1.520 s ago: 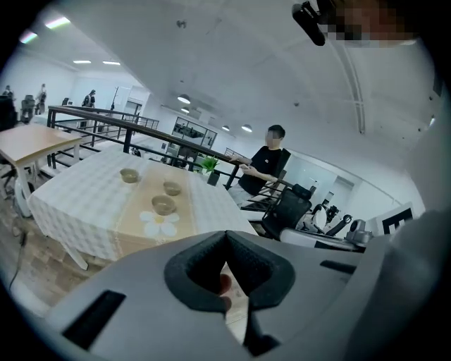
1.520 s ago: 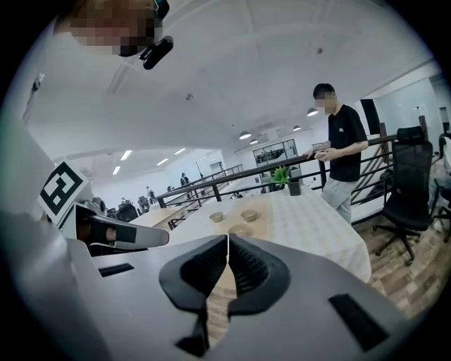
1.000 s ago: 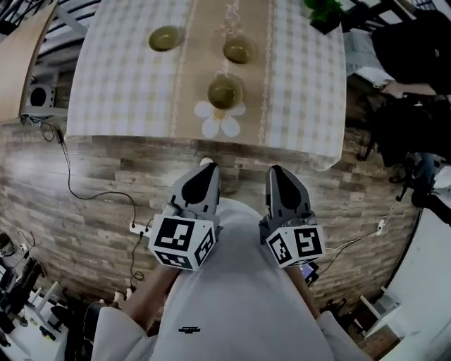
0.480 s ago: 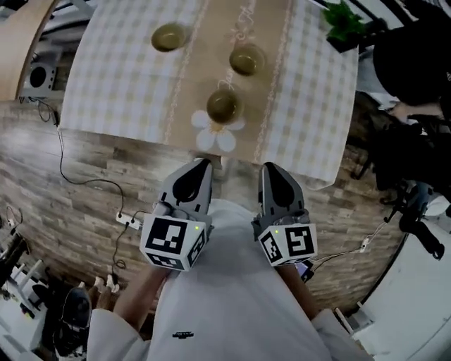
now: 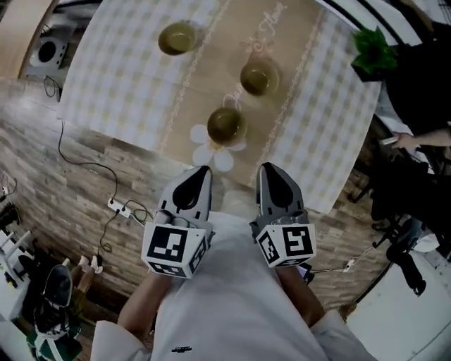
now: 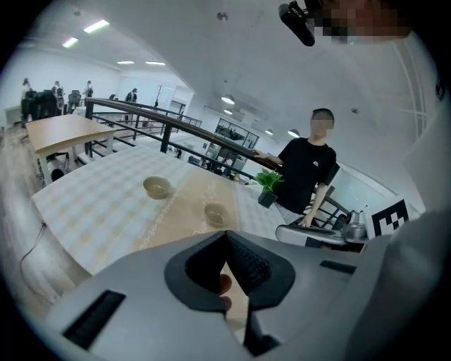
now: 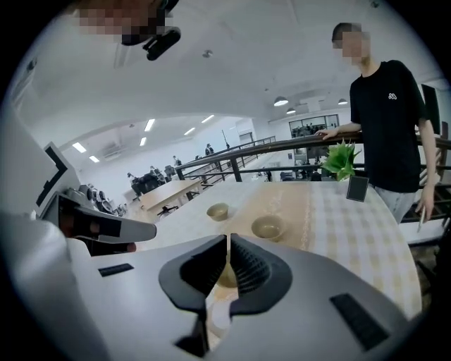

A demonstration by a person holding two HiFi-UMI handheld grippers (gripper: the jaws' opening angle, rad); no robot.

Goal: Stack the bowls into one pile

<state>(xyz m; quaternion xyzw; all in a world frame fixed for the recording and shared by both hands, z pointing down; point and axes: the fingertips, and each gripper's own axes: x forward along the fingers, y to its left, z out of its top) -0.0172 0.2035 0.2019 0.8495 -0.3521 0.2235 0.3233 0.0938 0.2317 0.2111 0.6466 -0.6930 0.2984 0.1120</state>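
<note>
Three olive-green bowls stand apart on the checked tablecloth: a far left bowl, a far right bowl and a near bowl by a white flower print. My left gripper and right gripper hang side by side just short of the table's near edge, both shut and empty. In the left gripper view the shut left gripper points at two bowls. Past the right gripper, the right gripper view shows two bowls; the near bowl peeks through its jaws.
A potted plant stands at the table's far right corner. A person in black stands by that side. Cables and a power strip lie on the wooden floor to the left. Another wooden table is at far left.
The view has swung, so the table sits lower and more slanted in the picture. Both grippers stay shut and have edged closer to the table edge. The bowls have not moved.
</note>
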